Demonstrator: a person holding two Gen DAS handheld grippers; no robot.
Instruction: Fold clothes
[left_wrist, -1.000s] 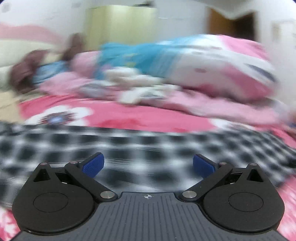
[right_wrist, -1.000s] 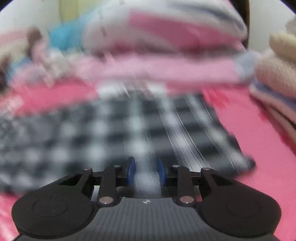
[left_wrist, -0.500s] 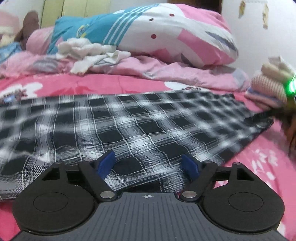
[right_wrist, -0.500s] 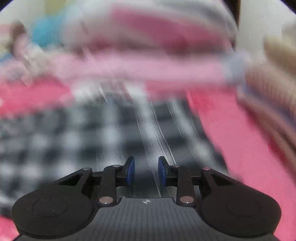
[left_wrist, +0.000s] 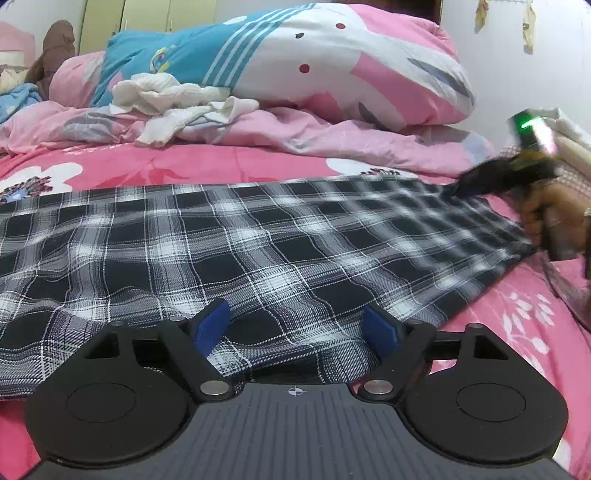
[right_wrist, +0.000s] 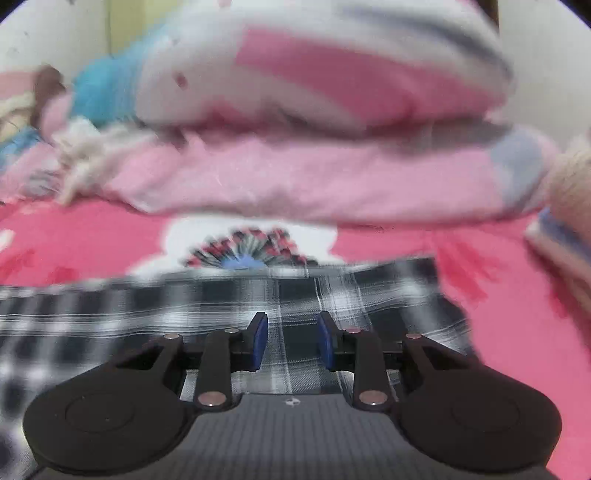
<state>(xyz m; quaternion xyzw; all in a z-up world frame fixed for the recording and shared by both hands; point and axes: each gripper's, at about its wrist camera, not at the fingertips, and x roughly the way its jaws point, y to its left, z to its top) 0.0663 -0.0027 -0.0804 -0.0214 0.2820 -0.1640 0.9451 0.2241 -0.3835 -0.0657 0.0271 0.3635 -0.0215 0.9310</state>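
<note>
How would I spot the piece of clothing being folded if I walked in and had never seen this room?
Look at the bed with the pink flowered sheet. In front of the heaped pink quilt and the crumpled white garment, one cloth lies spread flat: the checked garment. It is the only black-and-white plaid thing there; all else is pink, blue or white.

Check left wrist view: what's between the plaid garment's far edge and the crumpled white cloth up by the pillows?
In the left wrist view, only bare pink floral bedsheet separates the plaid garment from the rumpled pink quilt on which the white cloth lies.
</note>
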